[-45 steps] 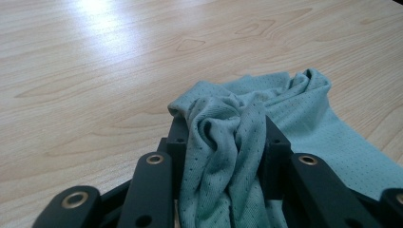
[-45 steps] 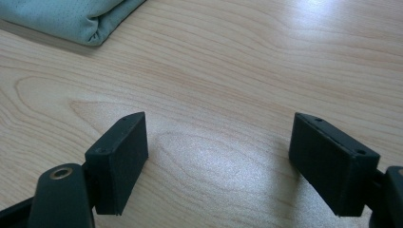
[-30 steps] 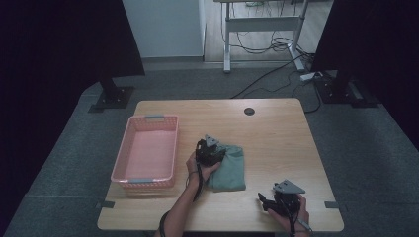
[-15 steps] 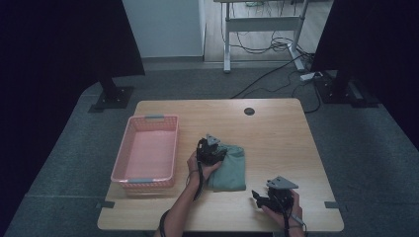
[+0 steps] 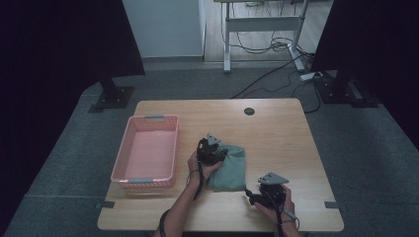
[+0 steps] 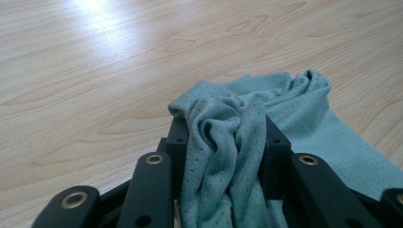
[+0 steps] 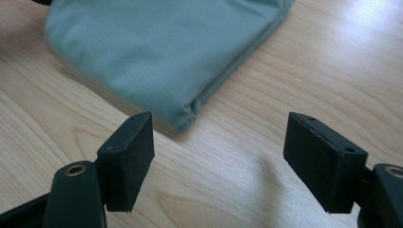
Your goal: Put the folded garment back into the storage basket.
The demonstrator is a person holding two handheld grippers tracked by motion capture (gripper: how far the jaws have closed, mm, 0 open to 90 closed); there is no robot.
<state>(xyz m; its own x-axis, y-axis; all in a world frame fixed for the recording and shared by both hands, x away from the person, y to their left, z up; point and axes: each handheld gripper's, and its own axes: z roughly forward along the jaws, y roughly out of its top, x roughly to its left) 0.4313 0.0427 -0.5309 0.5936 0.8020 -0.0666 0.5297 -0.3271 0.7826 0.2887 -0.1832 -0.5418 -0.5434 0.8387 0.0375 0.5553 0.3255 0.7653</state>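
Landmark: the green cloth (image 5: 231,168), folded and laid flat near the middle of the wooden table (image 5: 276,128), is taken as the reference for all places.

Green cloth: a fine dotted mesh knit is seen in the left gripper view (image 6: 304,118); one end is bunched into folds, the rest lies smooth on the wood.

Left gripper (image 5: 211,149): it is placed at the cloth's far left corner, and its jaws are clamped together on a gathered bunch of the fabric, which is seen squeezed between the black pads (image 6: 273,142).

Right gripper (image 5: 257,196): it is held just beside the cloth's near right corner; its jaws stand wide apart with nothing between them. In the right gripper view (image 7: 218,142) the folded corner of the cloth (image 7: 185,114) is seen ahead of the gap, apart from both pads.

Pink basket (image 5: 146,177): it is set to the left of the cloth, well apart from it, near the table's left edge.

Round hole (image 5: 249,111): a dark grommet is let into the tabletop beyond the cloth, toward the far edge.

Obstructions: bare wood lies between the right gripper and the cloth.

Surroundings: a white desk frame (image 5: 227,44) and loose cables (image 5: 276,47) are seen on the floor far beyond the cloth; dark stands (image 5: 111,96) are placed to either side.

Writing: no brand, label or lettering can be read on the cloth, basket or grippers.
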